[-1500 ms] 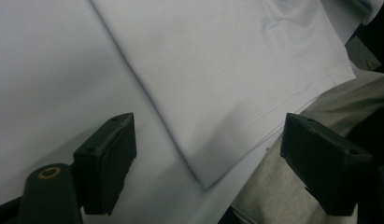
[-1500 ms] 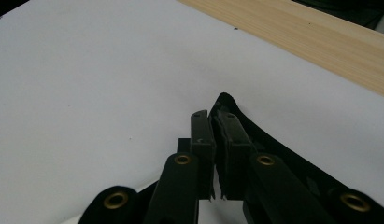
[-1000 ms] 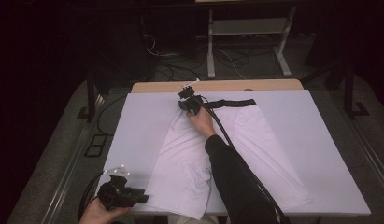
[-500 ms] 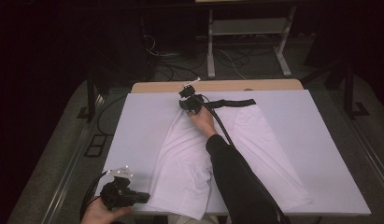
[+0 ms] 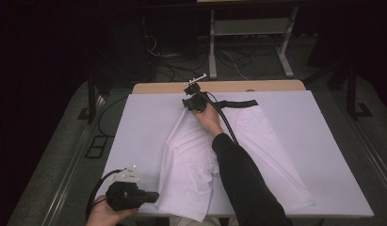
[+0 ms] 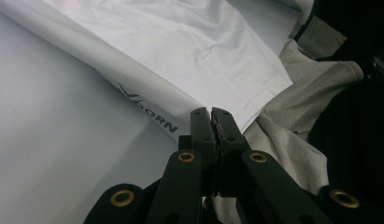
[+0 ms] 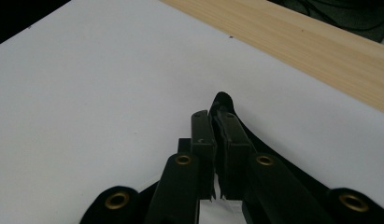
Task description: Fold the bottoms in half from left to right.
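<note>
High view: white trousers (image 5: 191, 165) with a black waistband (image 5: 238, 104) are spread on the white table (image 5: 318, 141).
The waistband is pinched by the right gripper (image 5: 190, 102) at the far edge, a hem by the left gripper (image 5: 153, 196) at the near edge; bare table lies either side.

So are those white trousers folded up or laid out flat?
Laid out, not folded: the trousers lie on the table with both legs spread apart, black waistband at the far end, some wrinkles.

A white-covered table (image 5: 313, 155) with a bare wooden far edge carries white trousers (image 5: 191, 160).
</note>
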`<state>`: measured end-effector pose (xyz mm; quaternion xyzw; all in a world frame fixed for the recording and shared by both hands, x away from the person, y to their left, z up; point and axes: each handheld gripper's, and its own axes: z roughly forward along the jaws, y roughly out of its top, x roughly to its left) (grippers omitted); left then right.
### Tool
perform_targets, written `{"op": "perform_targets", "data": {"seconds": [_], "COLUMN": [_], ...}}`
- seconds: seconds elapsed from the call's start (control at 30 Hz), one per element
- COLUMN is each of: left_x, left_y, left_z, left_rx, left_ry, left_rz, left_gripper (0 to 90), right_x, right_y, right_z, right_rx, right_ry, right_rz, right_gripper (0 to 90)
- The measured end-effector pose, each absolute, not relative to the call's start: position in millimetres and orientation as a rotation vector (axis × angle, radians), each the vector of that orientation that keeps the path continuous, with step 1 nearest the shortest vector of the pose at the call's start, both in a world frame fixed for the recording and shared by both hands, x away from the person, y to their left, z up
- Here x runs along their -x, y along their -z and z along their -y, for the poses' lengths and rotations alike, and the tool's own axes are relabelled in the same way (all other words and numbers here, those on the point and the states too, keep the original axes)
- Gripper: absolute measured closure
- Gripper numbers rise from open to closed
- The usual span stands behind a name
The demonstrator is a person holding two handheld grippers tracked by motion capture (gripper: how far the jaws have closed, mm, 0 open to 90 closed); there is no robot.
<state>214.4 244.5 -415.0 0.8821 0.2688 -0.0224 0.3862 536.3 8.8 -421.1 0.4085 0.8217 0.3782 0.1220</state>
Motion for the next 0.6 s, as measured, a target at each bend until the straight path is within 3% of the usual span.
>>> {"op": "perform_targets", "data": {"seconds": [0.6], "left_x": [-216], "left_y": [404], "left_z": [-226], "left_rx": [-2.175], "left_ry": [0.101], "left_rz": [-0.541], "left_gripper": [87.6], "right_x": [-536], "right_y": [400], "right_z": [18], "right_rx": [-1.204], "right_ry": [-1.168], "right_rz": [-2.393], "right_gripper": [84.8]}}
